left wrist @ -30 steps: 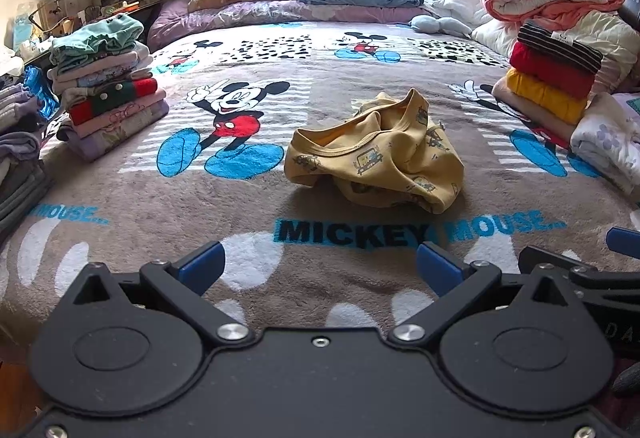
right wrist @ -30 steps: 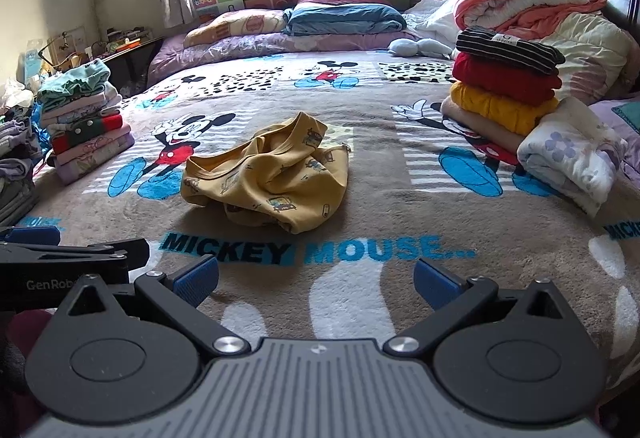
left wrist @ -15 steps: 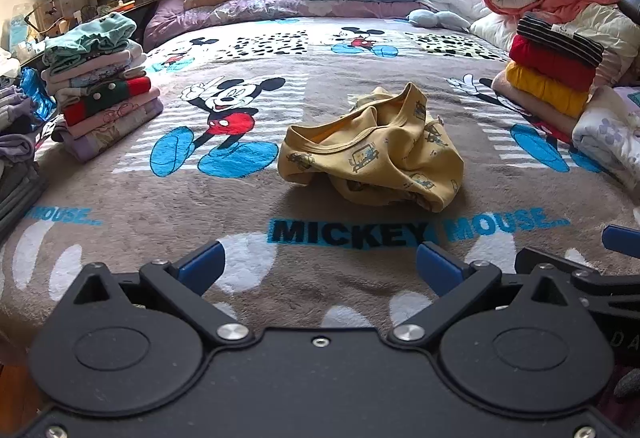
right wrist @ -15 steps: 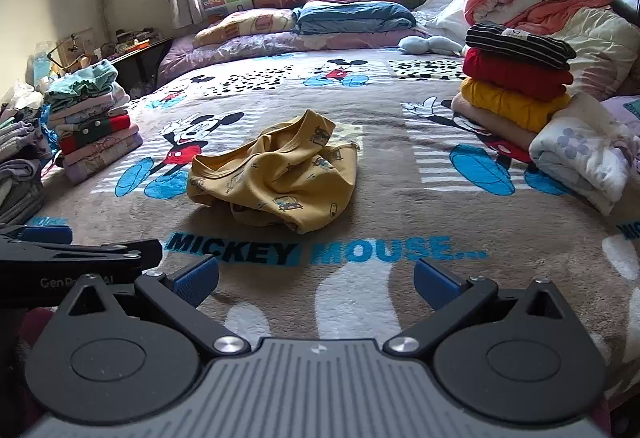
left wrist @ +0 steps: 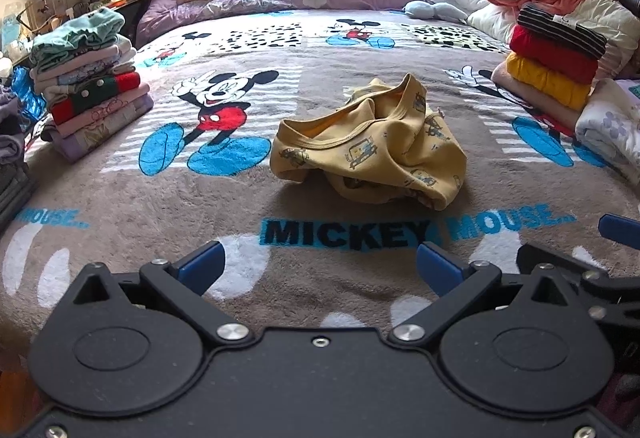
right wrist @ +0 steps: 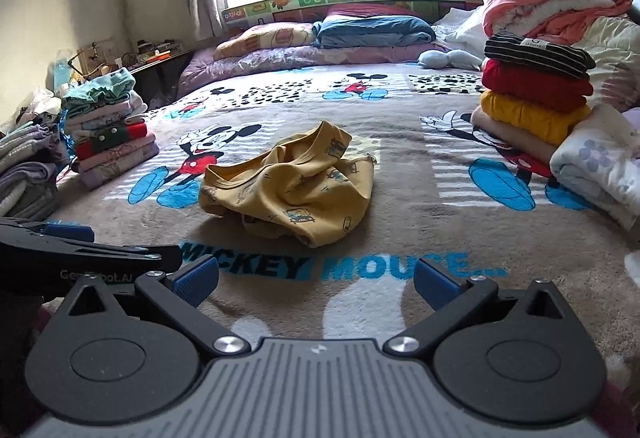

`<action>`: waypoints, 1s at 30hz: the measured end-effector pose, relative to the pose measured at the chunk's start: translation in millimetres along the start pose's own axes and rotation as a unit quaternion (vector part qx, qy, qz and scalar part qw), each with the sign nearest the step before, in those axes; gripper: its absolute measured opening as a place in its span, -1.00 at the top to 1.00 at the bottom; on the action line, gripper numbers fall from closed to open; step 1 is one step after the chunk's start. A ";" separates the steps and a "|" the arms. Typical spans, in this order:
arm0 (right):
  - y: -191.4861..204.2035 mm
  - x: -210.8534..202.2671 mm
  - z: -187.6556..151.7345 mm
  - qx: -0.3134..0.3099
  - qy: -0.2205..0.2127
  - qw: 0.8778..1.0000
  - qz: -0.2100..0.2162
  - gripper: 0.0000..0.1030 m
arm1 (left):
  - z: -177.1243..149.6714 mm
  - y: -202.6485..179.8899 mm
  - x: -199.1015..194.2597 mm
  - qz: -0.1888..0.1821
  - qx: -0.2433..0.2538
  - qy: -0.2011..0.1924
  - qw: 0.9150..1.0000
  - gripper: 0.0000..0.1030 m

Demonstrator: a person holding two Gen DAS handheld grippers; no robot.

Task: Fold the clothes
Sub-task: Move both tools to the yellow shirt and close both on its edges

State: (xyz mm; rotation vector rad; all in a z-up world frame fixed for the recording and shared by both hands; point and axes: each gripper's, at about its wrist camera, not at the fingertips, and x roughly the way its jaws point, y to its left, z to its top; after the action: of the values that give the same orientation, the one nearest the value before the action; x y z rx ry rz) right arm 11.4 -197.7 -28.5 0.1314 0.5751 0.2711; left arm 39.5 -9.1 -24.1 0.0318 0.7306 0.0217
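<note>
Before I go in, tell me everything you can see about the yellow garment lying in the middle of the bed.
The yellow garment is a small piece of soft knit, mustard yellow with a print of little vehicles and a ribbed band along its open edge. It lies crumpled and unfolded in a loose heap, with one edge standing up at the back. It rests on the Mickey Mouse blanket, just beyond the printed lettering. Nothing else touches it: both tongs are open and short of it, and the folded stacks sit well to either side.

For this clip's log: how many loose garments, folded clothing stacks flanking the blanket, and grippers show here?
Crumpled yellow garment: 1
Folded stacks: 2, the left stack and the right stack
Grippers: 2, the left gripper and the right gripper, both open and empty
Total: 5
</note>
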 end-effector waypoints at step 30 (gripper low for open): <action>-47.0 139.0 77.4 -0.163 -0.005 0.981 0.106 -0.67 | 33.8 78.1 119.8 -0.140 0.036 -0.048 0.988 -0.73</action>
State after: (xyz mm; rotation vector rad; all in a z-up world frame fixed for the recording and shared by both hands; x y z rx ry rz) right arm 176.2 -206.2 -45.4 -0.1243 0.4999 0.5671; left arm 150.6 71.9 -75.9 -0.0008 0.6344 -0.2726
